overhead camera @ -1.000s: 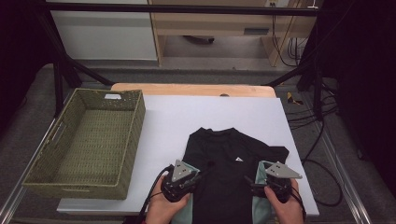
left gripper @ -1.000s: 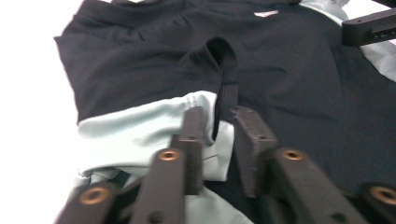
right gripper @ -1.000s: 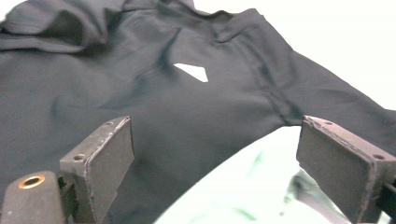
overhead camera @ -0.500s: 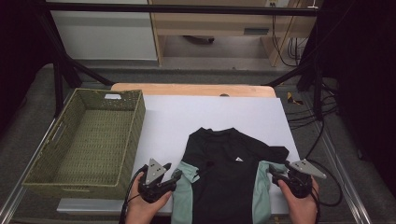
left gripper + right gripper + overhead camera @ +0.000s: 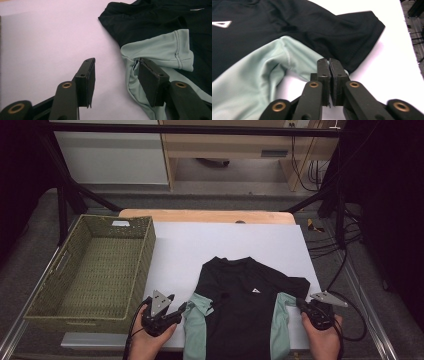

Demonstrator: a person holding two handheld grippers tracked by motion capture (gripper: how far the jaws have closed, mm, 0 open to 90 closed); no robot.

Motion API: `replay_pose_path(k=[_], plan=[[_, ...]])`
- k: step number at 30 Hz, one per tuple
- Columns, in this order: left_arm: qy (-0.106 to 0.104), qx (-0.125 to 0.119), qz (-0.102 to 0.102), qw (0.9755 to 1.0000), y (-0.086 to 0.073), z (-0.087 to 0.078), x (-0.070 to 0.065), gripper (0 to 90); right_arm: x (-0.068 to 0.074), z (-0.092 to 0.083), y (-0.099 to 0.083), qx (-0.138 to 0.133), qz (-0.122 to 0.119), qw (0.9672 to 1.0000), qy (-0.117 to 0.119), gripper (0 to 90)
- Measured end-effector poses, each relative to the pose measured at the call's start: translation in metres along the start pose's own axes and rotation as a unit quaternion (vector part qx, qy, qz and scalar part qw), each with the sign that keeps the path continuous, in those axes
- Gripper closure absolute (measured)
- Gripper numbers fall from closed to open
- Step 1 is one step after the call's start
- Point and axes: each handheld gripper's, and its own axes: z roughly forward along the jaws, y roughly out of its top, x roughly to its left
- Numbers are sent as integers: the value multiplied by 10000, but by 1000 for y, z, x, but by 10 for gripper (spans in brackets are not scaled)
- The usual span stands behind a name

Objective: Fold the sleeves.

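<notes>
Black-and-green shirt (image 5: 245,312) flat on white table (image 5: 200,245), near edge. Left gripper (image 5: 181,309) half open at left sleeve, no grip. Right gripper (image 5: 299,303) just closed, jaws together beside right sleeve edge, pinch unclear. Basket (image 5: 90,265) far left.

Shirt (image 5: 245,315) lies flat on the table (image 5: 200,245), at its near edge. Basket (image 5: 95,265) sits left of the shirt, well apart. Left gripper (image 5: 181,309) just beside the shirt's left side; right gripper (image 5: 299,303) at its right side.

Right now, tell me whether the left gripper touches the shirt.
Touching: in the left gripper view, one pad of the open left gripper rests against the shirt at its mint sleeve.
</notes>
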Motion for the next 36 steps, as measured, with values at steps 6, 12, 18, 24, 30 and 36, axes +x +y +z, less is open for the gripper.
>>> replay_pose_path(k=[6, 12, 18, 24, 30, 36], plan=[[45, 33, -6, 10000, -2, 1, 3, 481, 19, -21, 1, -246, -251, 9994, -10, 747], [28, 65, 14, 10000, -4, 3, 2, 478, -12, -18, 15, -519, 37, 9982, -314, 533], [53, 67, 30, 10000, -5, 2, 2, 476, -41, 20, 33, -271, 45, 9996, -94, 446], [77, 62, -8, 10000, -5, 3, 4, 474, -45, 48, 37, 132, -41, 9999, -7, 519], [98, 68, -33, 9999, -6, 3, 7, 472, -52, 38, 31, -39, 245, 9993, 285, 875], [136, 63, -50, 9999, -6, 3, 8, 472, -44, 15, 41, -468, 413, 9963, 596, 878]])
